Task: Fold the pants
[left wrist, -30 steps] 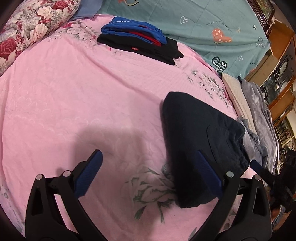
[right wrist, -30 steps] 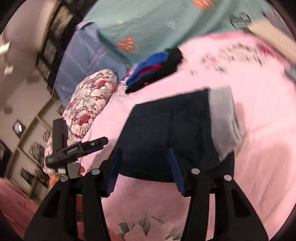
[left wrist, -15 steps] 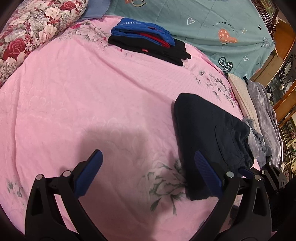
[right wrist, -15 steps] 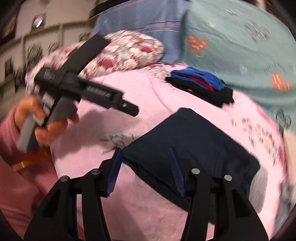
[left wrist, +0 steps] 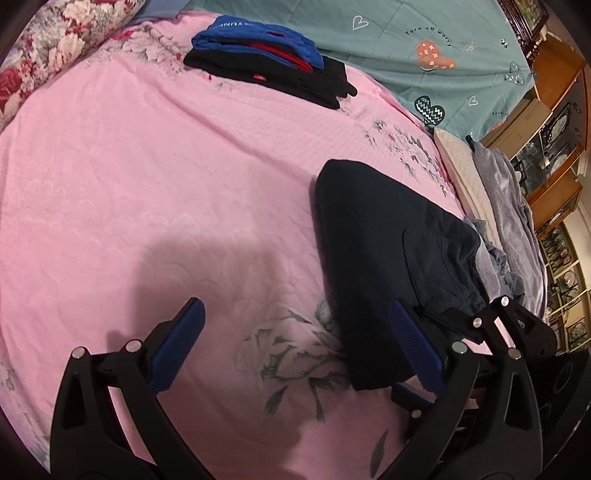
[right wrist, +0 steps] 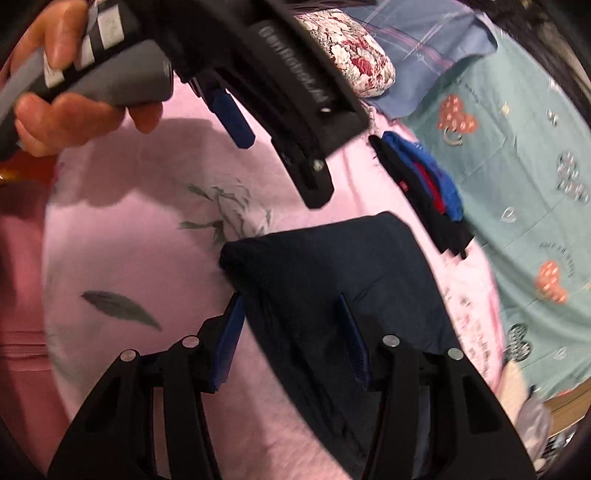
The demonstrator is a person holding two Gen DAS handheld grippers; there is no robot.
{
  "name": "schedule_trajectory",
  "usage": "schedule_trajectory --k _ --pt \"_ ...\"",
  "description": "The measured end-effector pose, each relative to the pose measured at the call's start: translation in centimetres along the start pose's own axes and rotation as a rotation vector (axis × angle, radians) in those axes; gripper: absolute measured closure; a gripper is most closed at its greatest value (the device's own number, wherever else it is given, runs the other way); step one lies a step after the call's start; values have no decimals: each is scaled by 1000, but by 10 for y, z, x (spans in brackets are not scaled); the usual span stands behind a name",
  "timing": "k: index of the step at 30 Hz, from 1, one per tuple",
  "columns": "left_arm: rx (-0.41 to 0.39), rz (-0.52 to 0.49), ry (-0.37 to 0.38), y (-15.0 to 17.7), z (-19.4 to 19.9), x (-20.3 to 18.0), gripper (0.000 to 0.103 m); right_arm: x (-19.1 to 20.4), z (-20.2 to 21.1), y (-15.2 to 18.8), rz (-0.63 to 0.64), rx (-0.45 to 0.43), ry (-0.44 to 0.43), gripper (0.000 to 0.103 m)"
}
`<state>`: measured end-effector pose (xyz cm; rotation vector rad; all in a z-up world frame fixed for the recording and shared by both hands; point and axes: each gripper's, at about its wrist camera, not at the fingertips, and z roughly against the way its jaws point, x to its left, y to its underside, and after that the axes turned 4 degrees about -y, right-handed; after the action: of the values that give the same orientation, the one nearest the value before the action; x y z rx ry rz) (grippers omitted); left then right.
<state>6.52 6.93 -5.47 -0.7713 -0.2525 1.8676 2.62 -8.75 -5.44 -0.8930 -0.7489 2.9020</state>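
Down on the pink floral bedspread (left wrist: 147, 166) lay the folded dark navy pants (left wrist: 376, 251), a thick rectangular bundle with a back pocket showing on top, resting near the bed's edge just beside a rumpled grey blanket (left wrist: 509, 206). The left gripper (left wrist: 295, 343) hovered above bare sheet with its blue-padded black fingers spread wide and nothing between them; its right-hand finger stood in front of the near corner of the pants. The right gripper (right wrist: 291, 339) had its fingers about half apart, straddling the near edge of the pants, with dark cloth filling the gap; whether the pads pressed on the fabric could not be told. From the right wrist view, a hand (right wrist: 62, 88) gripped the grey handle of the left gripper above the sheet. Farther up the bed sat a stack of folded black, red and blue clothes (left wrist: 269, 62), well apart from the pants, near a teal quilt with heart prints (left wrist: 424, 51) and a red-and-white floral pillow (left wrist: 62, 33).
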Motion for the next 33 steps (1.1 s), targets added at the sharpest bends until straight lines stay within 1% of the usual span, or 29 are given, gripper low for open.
schedule_trajectory --k 2,4,5,6,7,10,11,14,16,18,19,20,21,22,23,24,26,27,28,29,30,31,33 --pt "17 20 27 1 -2 2 2 6 -1 -2 36 7 22 59" --pt "35 35 63 1 -4 1 2 8 -1 -2 49 6 50 77" --pt "43 37 81 1 -5 -1 2 6 0 -2 44 2 62 80" --pt "56 41 106 1 -7 -2 2 3 3 -2 33 -9 66 86" --pt "68 47 131 0 -9 -4 2 0 6 -2 22 -22 75 88" --pt "110 90 225 0 -17 -8 2 -10 18 -1 -45 -65 101 90" --pt "119 98 246 -2 -20 -10 2 -14 21 0 -71 -76 102 90" --pt "125 86 285 -5 -28 -22 2 -18 25 4 -111 -97 104 90" --pt "146 70 315 -7 -37 -33 4 -19 26 5 -128 -107 101 90" --pt "175 55 358 -8 -48 -44 13 -21 26 8 -150 -119 99 90" --pt "194 50 372 -7 -54 -49 23 -22 26 9 -167 -124 90 90" --pt "217 51 390 -6 -62 -53 30 -23 27 11 -179 -126 85 90" --pt "228 55 390 -5 -68 -56 32 -24 28 12 -187 -125 81 91" --pt "217 48 373 -5 -70 -59 37 -23 30 14 -192 -120 69 91" --pt "206 33 354 -5 -70 -62 39 -23 33 16 -195 -117 48 91" --pt "197 19 344 -5 -70 -65 39 -24 37 20 -200 -116 31 91" --pt "190 12 334 -5 -72 -69 39 -37 51 30 -266 -119 -79 86" --pt "185 6 329 -5 -72 -70 39 -49 60 36 -323 -138 -130 81" --pt "179 0 323 -5 -72 -72 39 -64 69 42 -394 -168 -156 67" --pt "172 -6 315 -4 -72 -74 39 -85 79 51 -498 -208 -147 58" --pt "167 -10 310 -4 -72 -73 39 -109 86 63 -611 -236 -107 47" --pt "162 -16 306 -4 -71 -74 39 -127 88 74 -709 -235 -66 42" --pt "156 -24 301 -3 -70 -75 39 -157 81 99 -872 -195 16 36"
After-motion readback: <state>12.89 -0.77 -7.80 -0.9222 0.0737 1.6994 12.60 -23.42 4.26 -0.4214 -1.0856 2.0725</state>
